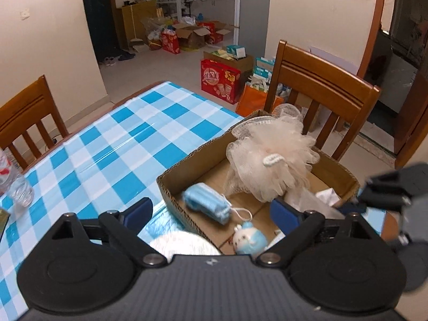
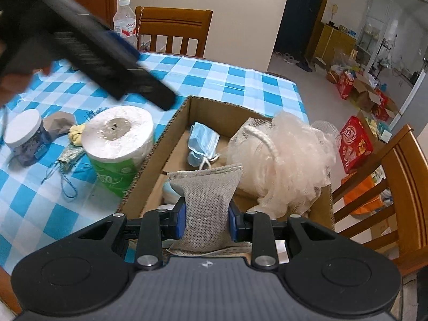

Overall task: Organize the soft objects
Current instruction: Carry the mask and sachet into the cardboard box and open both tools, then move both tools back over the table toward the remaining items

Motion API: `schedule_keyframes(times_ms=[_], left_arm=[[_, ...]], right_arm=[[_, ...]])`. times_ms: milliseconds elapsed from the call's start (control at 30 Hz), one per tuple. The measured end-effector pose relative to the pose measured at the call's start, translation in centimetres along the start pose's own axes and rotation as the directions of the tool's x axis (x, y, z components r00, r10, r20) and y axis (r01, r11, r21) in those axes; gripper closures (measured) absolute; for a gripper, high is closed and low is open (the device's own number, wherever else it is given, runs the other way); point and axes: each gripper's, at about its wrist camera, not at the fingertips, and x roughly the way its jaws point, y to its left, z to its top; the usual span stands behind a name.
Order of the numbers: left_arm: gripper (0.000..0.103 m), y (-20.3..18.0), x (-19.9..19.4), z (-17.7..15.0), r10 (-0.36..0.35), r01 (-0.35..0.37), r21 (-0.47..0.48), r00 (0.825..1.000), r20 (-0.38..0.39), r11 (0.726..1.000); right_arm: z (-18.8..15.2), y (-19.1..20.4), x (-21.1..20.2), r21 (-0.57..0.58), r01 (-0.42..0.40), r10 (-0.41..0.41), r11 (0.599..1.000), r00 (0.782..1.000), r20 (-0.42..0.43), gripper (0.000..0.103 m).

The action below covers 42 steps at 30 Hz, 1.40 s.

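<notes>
A cardboard box sits on the blue-checked table. Inside it lie a peach bath pouf, a blue face mask and a small blue-and-white plush toy. My left gripper hangs open over the box's near corner, jaws wide, nothing held. My right gripper is shut on a grey mesh pouch, held upright over the box's near end. In the right wrist view the left gripper shows as a blurred black shape at upper left.
A toilet roll stands against the box's left wall. Beyond it are a white-lidded jar, a yellow cloth, a grey pouch and blue cord. A water bottle stands near the table edge. Wooden chairs flank the table.
</notes>
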Motion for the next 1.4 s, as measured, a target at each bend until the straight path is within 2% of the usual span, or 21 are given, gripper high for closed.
schedule_keyframes(times_ms=[133, 200, 233, 267, 300, 333, 367, 533, 900, 1400], left_arm=[[0.008, -0.1, -2.4, -1.5, 0.017, -0.017, -0.021, 0.999, 0.036, 1.0], [0.006, 0.0, -3.1, -2.2, 0.028, -0.026, -0.036, 0.999, 0.043, 0.999], [0.005, 0.2, -3.4, -2.5, 0.038, -0.036, -0.043, 0.998, 0.045, 0.998], [0.005, 0.3, -3.7, -2.8, 0.054, -0.052, -0.047, 0.997, 0.049, 0.998], [0.005, 0.3, -4.0, -3.2, 0.075, -0.073, -0.046, 0.996, 0.052, 0.996], [0.005, 0.3, -4.2, -3.5, 0.095, -0.093, -0.042, 0.994, 0.056, 0.995], [0.005, 0.2, -4.4, -3.9, 0.117, -0.115, -0.036, 0.991, 0.06, 0.993], [0.004, 0.3, -5.1, -6.3, 0.147, -0.145, -0.043, 0.988, 0.042, 0.988], [0.004, 0.9, -5.6, -11.7, 0.146, -0.151, -0.113, 0.988, -0.053, 0.982], [0.004, 3.7, -8.1, -15.6, 0.202, -0.217, -0.157, 0.974, -0.105, 0.964]], right_arm=[[0.3, -1.0, 0.4, -0.037, 0.036, -0.037, 0.999, 0.999, -0.01, 0.068], [0.3, -1.4, 0.8, -0.052, 0.034, -0.036, 0.998, 0.999, -0.024, 0.064], [0.3, -1.6, 0.9, -0.057, 0.046, -0.047, 0.997, 0.999, -0.022, 0.056], [0.3, -1.6, 1.1, -0.057, 0.069, -0.071, 0.996, 0.997, -0.019, 0.037], [0.3, -1.6, 1.1, -0.053, 0.082, -0.083, 0.995, 0.996, -0.018, 0.027], [0.2, -1.7, 1.0, -0.041, 0.086, -0.086, 0.995, 0.996, -0.011, 0.011], [0.2, -1.7, 0.8, -0.025, 0.083, -0.083, 0.996, 0.997, 0.0, 0.005], [0.1, -1.1, -0.4, 0.036, 0.056, -0.057, 0.998, 0.998, 0.026, 0.0], [-0.4, 2.1, -1.6, 0.106, 0.016, -0.02, 0.994, 0.999, 0.03, 0.0], [0.3, 9.3, -1.0, 0.073, -0.081, 0.08, 0.994, 0.997, 0.016, 0.0]])
